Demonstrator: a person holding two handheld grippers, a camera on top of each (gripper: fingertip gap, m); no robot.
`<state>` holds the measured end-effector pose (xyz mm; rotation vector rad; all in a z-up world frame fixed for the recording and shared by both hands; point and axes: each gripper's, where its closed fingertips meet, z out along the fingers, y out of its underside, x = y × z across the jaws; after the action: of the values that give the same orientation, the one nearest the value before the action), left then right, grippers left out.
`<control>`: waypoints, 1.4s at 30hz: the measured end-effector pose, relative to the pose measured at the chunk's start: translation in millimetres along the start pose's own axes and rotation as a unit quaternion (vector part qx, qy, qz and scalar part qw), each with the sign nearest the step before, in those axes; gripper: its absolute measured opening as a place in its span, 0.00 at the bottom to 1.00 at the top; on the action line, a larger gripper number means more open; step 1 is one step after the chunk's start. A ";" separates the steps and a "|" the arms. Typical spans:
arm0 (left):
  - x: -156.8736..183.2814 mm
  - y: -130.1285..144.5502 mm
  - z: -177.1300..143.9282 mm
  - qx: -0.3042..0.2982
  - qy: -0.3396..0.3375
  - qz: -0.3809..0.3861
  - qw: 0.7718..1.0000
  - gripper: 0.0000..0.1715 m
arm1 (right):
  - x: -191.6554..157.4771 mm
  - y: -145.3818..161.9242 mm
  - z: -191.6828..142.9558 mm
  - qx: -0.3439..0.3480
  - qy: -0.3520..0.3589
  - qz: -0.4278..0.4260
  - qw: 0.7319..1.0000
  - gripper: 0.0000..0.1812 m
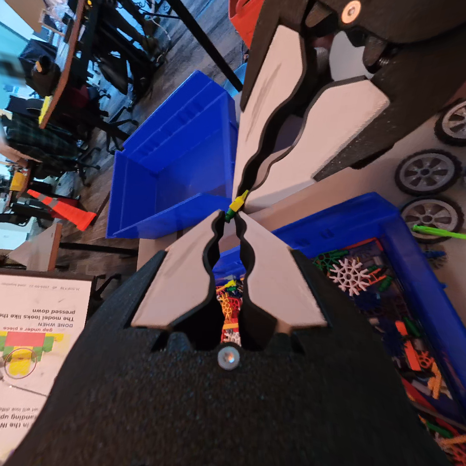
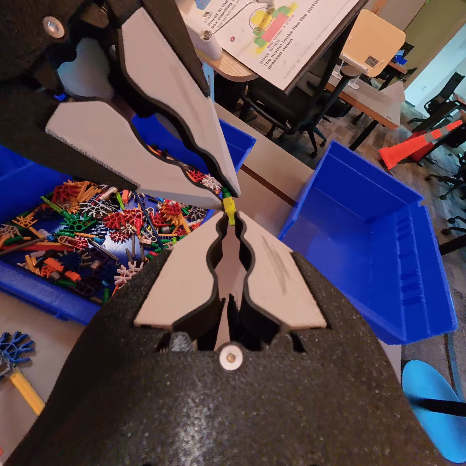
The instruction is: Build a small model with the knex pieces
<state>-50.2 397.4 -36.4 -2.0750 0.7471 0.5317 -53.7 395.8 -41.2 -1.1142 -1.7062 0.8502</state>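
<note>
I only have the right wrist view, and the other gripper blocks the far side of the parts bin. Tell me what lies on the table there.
Observer: Three black-tyred wheels with grey spokes lie on the table, just outside the full blue bin.
Operator: Report anything else beside them.
Observer: A thin green rod lies by the wheel closest to the bin.
</note>
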 end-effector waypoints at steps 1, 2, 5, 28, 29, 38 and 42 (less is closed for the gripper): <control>0.1 0.5 0.3 -0.005 -0.004 -0.001 1.000 0.03 | -0.7 0.3 0.9 -0.002 0.001 0.001 1.000 0.02; -0.1 2.0 0.2 -0.014 -0.010 0.003 1.000 0.04 | -1.9 -0.2 1.9 -0.002 0.001 0.000 1.000 0.02; 1.0 5.9 -4.6 -0.031 -0.023 0.018 0.999 0.04 | -8.6 -3.6 1.3 -0.007 -0.011 -0.026 1.000 0.02; 21.9 21.0 -71.4 0.121 0.066 -0.086 0.987 0.05 | -72.0 -33.5 -0.9 0.048 -0.198 -0.044 0.978 0.02; 20.7 20.4 -72.9 0.128 0.063 -0.086 0.986 0.05 | -73.2 -34.0 -1.3 0.051 -0.203 -0.038 0.977 0.01; 22.1 24.9 -72.8 0.134 0.080 -0.099 0.983 0.03 | -75.1 -30.8 -0.6 0.051 -0.212 -0.035 0.975 0.01; 23.3 25.5 -74.0 0.136 0.084 -0.092 0.983 0.04 | -77.1 -29.9 -0.5 0.052 -0.219 -0.035 0.974 0.01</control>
<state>-42.9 317.0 -24.2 -1.9214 0.6735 0.1416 -48.0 313.3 -38.7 -0.8292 -2.0166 1.1916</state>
